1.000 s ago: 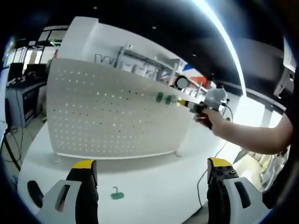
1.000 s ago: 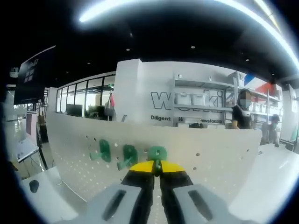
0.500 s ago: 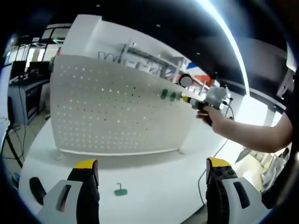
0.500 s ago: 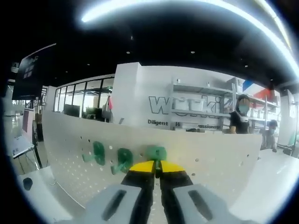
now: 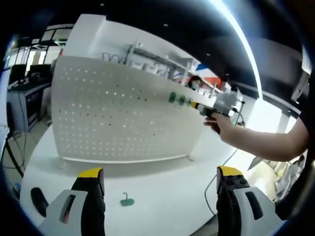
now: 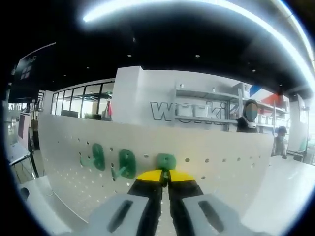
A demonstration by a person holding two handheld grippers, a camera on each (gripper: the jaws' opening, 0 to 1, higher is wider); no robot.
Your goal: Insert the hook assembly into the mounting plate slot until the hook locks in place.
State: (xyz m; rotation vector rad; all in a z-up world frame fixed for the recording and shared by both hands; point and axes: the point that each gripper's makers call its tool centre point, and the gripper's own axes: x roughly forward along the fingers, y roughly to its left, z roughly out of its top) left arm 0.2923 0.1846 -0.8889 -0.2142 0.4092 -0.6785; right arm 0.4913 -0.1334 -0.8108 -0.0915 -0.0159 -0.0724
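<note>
A white pegboard mounting plate stands upright on a white table. In the right gripper view my right gripper is shut on a green hook whose plate sits against the pegboard near its top edge. Two more green hooks hang to its left. Seen from the left gripper view, the right gripper, held by a hand, presses at the board's upper right beside the green hooks. My left gripper is open above the table, and a loose green hook lies between its jaws.
A black oval object lies on the table at the left. A cable trails off the table's right side. Shelving and a wall with lettering stand behind the pegboard, with a person there.
The right gripper view has shifted a little, with the held green hook closer against the pegboard. The left gripper has barely moved.
</note>
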